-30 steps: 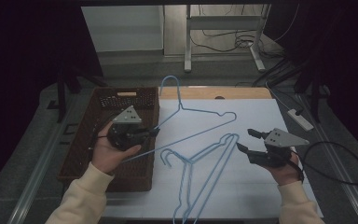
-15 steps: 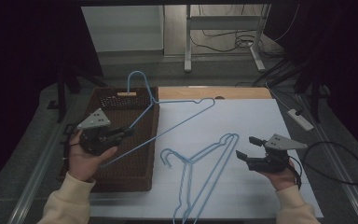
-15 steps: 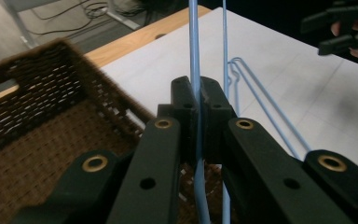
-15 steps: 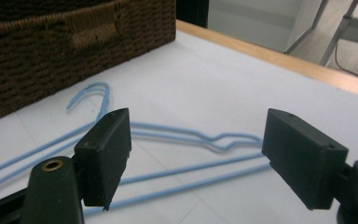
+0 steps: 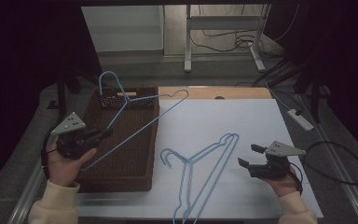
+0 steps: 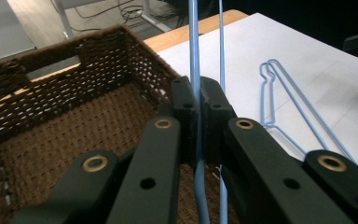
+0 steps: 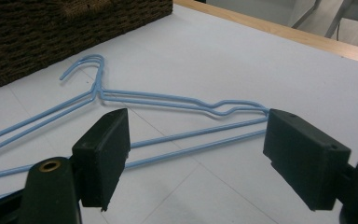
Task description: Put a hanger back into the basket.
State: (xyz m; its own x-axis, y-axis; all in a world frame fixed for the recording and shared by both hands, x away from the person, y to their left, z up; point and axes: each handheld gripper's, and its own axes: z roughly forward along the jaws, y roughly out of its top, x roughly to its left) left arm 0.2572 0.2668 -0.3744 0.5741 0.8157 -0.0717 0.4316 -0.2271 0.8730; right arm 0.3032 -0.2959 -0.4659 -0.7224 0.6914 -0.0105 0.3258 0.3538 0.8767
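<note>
My left tool [image 5: 103, 134] is clamping a thin blue wire hanger [image 5: 135, 122] above the wicker basket [image 5: 130, 175]; my right tool [image 5: 248, 157], having just been opening, is gaping beside two blue hangers [image 5: 205, 168] lying on the worktop [image 5: 242, 121].

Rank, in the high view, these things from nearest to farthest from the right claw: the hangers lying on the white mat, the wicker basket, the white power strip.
1. Hangers on the mat: just left of the right claw.
2. White power strip: beyond it, at the table's right edge.
3. Wicker basket: farthest, on the left side.

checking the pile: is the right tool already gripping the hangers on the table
No, the right tool is open above the hangers, its pads clear of them.
</note>
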